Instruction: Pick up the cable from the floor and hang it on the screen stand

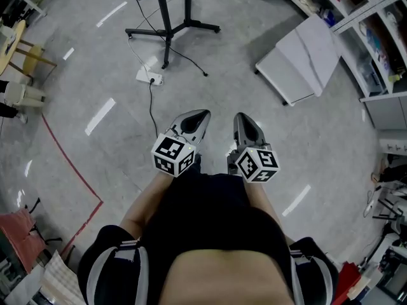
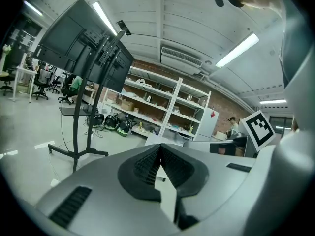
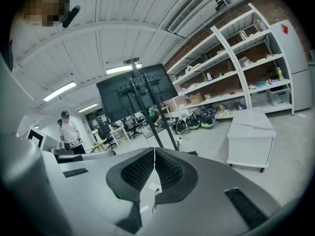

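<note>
Black cable (image 1: 151, 107) lies on the grey floor (image 1: 254, 88), running from a white power strip (image 1: 150, 77) toward the near side, ending just left of the left gripper (image 1: 198, 119). Screen stand (image 1: 167, 27) stands at the far side, beyond the strip. Left gripper and right gripper (image 1: 245, 121): jaws fully together, nothing held (both side by side, apart from the cable).

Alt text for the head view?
Handheld left gripper and right gripper, both shut and empty, point forward over a grey floor. Ahead, a black cable trails from a white power strip beside the screen stand; a white cart at right.
</note>
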